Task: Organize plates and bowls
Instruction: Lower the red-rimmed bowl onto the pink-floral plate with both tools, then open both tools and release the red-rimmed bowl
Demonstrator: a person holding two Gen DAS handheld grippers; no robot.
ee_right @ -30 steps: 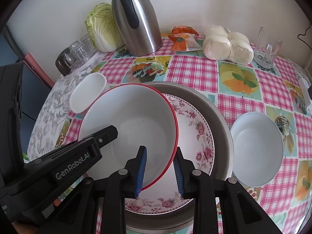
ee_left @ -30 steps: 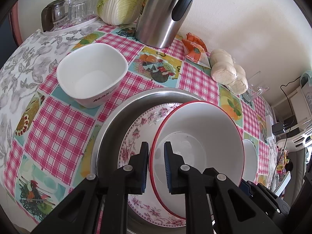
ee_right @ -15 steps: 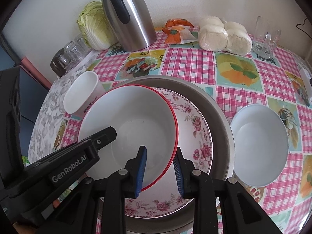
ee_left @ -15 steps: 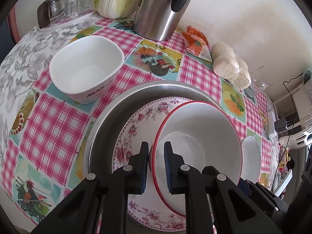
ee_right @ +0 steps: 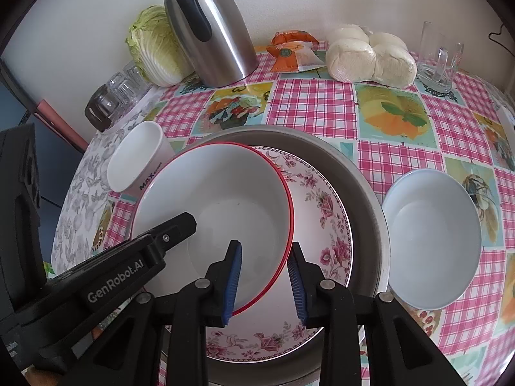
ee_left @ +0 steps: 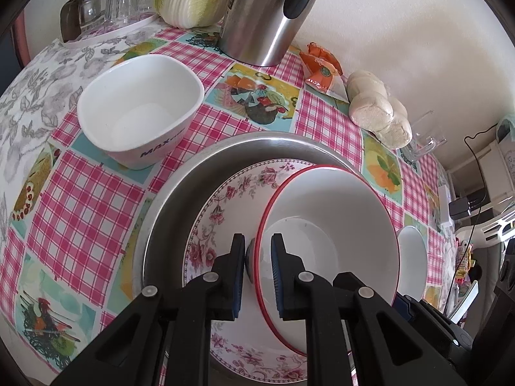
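A metal basin on the table holds a flowered plate, and a red-rimmed bowl sits tilted on the plate. The left gripper is clamped on the bowl's rim. The right gripper straddles the opposite rim, and its jaws are opening, wider than a second ago. A white bowl stands beside the basin.
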